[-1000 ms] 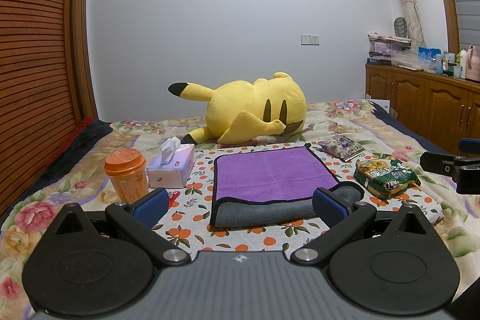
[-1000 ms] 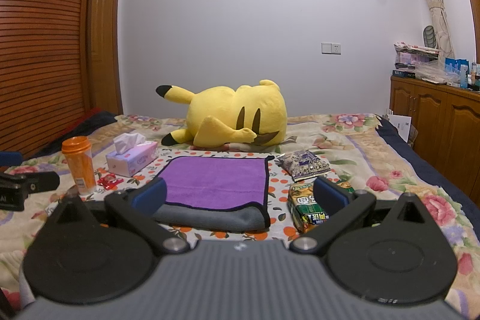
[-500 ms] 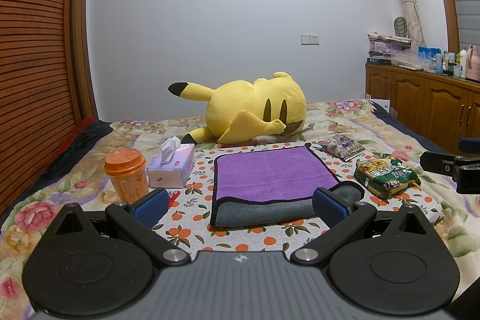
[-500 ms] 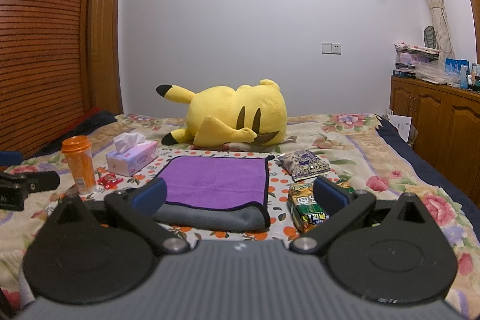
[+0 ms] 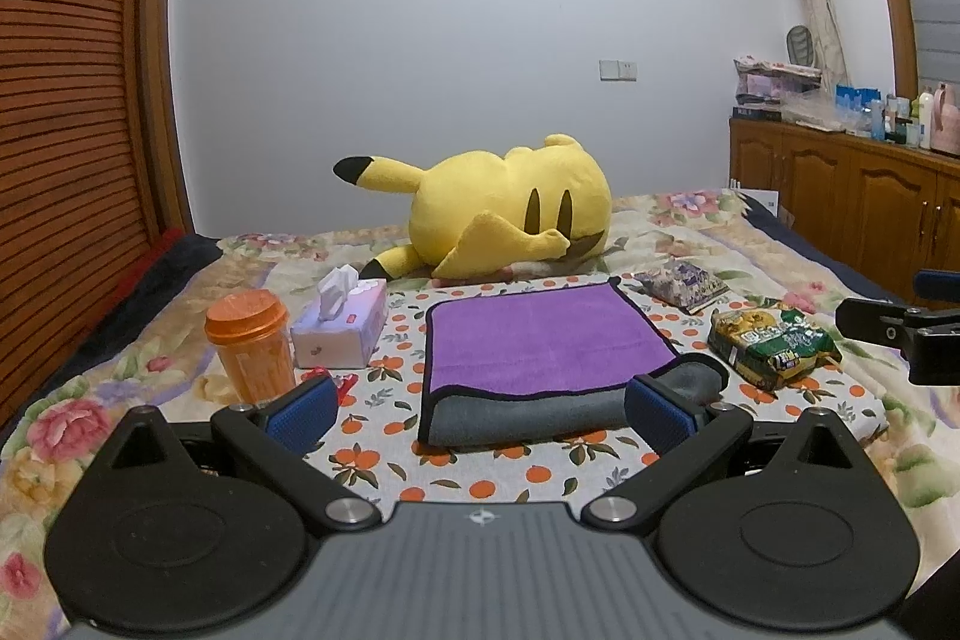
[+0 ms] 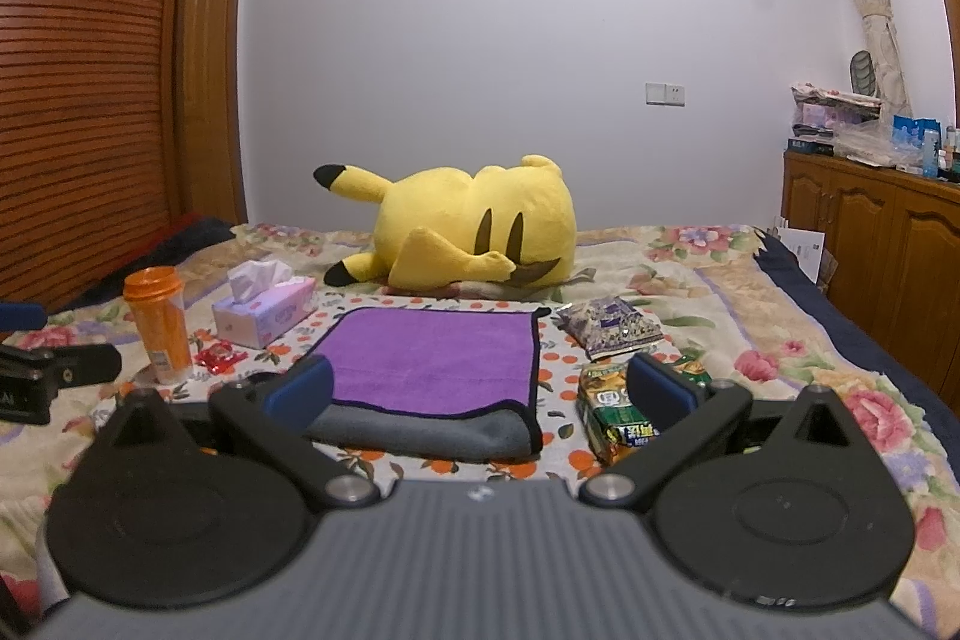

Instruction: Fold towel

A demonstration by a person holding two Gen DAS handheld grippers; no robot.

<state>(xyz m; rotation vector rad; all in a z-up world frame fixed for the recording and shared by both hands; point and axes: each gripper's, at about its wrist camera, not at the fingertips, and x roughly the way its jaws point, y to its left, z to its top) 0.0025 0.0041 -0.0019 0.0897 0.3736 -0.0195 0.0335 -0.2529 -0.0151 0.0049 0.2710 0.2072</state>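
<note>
Left-wrist view showed the left gripper (image 5: 480, 409) held low and level over the bed (image 5: 90, 388), its jaws spread wide and holding nothing. From left to right beyond it stood an orange cup (image 5: 249, 343), a tissue box (image 5: 342, 334), then the towel (image 5: 540, 340), lying flat between the blue fingertips (image 5: 303, 412), purple face up with a grey folded layer at its near edge. A green snack packet (image 5: 771, 346) lay just right of it, and the other tool's tip showed at the far right. Right-wrist view had the right gripper (image 6: 480, 391) level too, jaws equally wide and empty, with the towel (image 6: 432, 361) slightly left of centre and a yellow plush toy (image 6: 474, 226) lying behind.
</note>
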